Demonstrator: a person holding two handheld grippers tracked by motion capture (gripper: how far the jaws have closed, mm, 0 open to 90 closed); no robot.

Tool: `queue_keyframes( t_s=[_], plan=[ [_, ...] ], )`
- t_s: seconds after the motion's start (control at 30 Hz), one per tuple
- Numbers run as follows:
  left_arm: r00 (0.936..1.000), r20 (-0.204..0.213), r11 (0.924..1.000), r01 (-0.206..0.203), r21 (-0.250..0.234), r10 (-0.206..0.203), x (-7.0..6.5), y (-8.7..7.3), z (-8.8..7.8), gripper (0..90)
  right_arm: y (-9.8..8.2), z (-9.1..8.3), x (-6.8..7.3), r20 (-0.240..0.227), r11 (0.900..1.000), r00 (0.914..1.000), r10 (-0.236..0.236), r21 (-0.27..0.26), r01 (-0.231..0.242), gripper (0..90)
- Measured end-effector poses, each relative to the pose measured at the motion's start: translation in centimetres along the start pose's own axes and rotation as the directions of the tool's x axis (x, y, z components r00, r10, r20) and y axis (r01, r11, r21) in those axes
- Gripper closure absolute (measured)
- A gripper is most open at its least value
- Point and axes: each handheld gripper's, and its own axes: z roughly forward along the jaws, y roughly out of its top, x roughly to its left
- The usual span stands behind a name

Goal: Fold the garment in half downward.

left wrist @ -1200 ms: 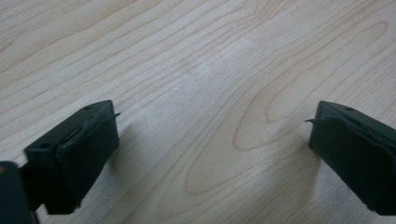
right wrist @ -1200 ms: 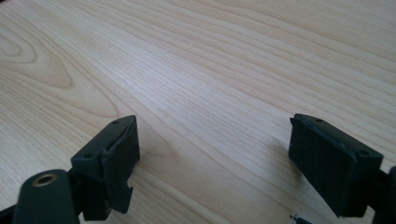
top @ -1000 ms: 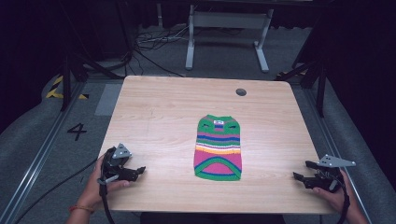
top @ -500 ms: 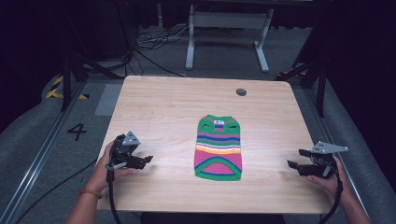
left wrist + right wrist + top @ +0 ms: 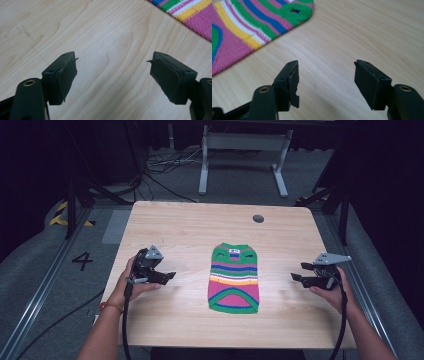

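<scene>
Hand-held gripper on the left [image 5: 167,277] and right hand-held gripper [image 5: 296,272] both hover released, jaws just narrowing on nothing, flanking the striped knit garment [image 5: 234,277] lying mid-bench [image 5: 190,225], its edges cropped in both gripper views.

- In the left gripper view, the striped knitted garment in pink, green, yellow, white and blue [image 5: 190,17] is cut off by the top and right edges; a single corner is seen.
- In the right gripper view, the same garment [image 5: 244,32] is cut by the left and top edges, so its full outline cannot be told.
- In the high view, the small dark round mark near the far edge of the pale wooden table [image 5: 258,218] is too small to identify.
- The forearms are cut off by the bottom edge there.
</scene>
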Motion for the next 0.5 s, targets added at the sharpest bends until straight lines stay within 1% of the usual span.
queue_keyframes(
  t_s=[0.03,0.07,0.13,0.17,0.23,0.27,0.3,0.33,0.37,0.4,0.43,0.47,0.5],
  plan=[
    [0.9999,0.014,1.0,0.003,-0.001,-0.003,0.1,0.4,0.3,22.7,0.5,0.4,0.0,-0.004,1.0,1.0,0.0,-0.003,0.0,40.3],
    [0.9999,0.016,1.0,0.006,-0.004,-0.006,0.2,0.7,0.7,22.7,0.9,0.8,0.0,-0.011,1.0,0.9999,0.002,-0.009,-0.002,41.3],
    [0.9999,0.011,0.9999,-0.011,-0.005,0.012,0.1,1.4,1.3,22.8,1.8,1.5,0.0,-0.019,1.0,0.9998,-0.001,-0.016,0.001,42.9],
    [0.9996,0.024,0.9998,-0.017,-0.005,0.017,0.2,1.8,1.7,23.3,2.2,1.8,0.0,-0.024,1.0,0.9997,-0.003,-0.02,0.002,43.1],
    [0.9992,0.04,0.9998,-0.003,-0.02,0.003,0.3,2.5,2.4,23.4,3.3,2.7,0.0,-0.034,0.999,0.9994,-0.004,-0.032,0.003,44.4],
    [0.9992,0.04,0.9998,-0.003,-0.02,0.003,0.3,2.5,2.4,23.5,3.6,3.0,0.1,-0.039,0.999,0.9992,-0.003,-0.035,0.002,45.7],
    [0.9987,0.051,0.9994,-0.005,-0.035,0.007,0.7,3.3,3.1,23.9,4.0,3.5,0.2,-0.044,0.999,0.999,-0.006,-0.04,0.004,46.2],
    [0.9987,0.051,0.9994,-0.005,-0.035,0.007,0.7,3.3,3.1,24.1,4.0,3.5,0.2,-0.044,0.999,0.999,-0.006,-0.04,0.004,46.2],
    [0.9984,0.056,0.9994,0.0,-0.036,0.002,0.7,3.6,3.3,24.1,4.5,4.0,0.3,-0.05,0.999,0.9987,-0.011,-0.033,0.009,46.4],
    [0.9987,0.05,0.9993,-0.004,-0.037,0.006,0.8,4.0,3.6,27.0,5.0,4.9,0.6,-0.066,0.999,0.9976,-0.022,-0.028,0.02,51.5],
    [0.9983,0.058,0.9993,0.001,-0.039,0.001,0.9,4.5,3.9,27.0,5.0,4.9,0.6,-0.066,0.999,0.9976,-0.022,-0.028,0.02,51.5],
    [0.9982,0.06,0.9992,0.003,-0.039,-0.001,1.0,5.0,4.2,27.3,5.3,5.4,0.8,-0.073,0.999,0.997,-0.026,-0.024,0.025,51.4],
    [0.9972,0.073,0.9987,0.016,-0.047,-0.013,1.0,5.3,4.5,28.5,5.7,6.0,1.0,-0.083,1.0,0.9962,-0.025,-0.018,0.024,51.5]
  ],
)
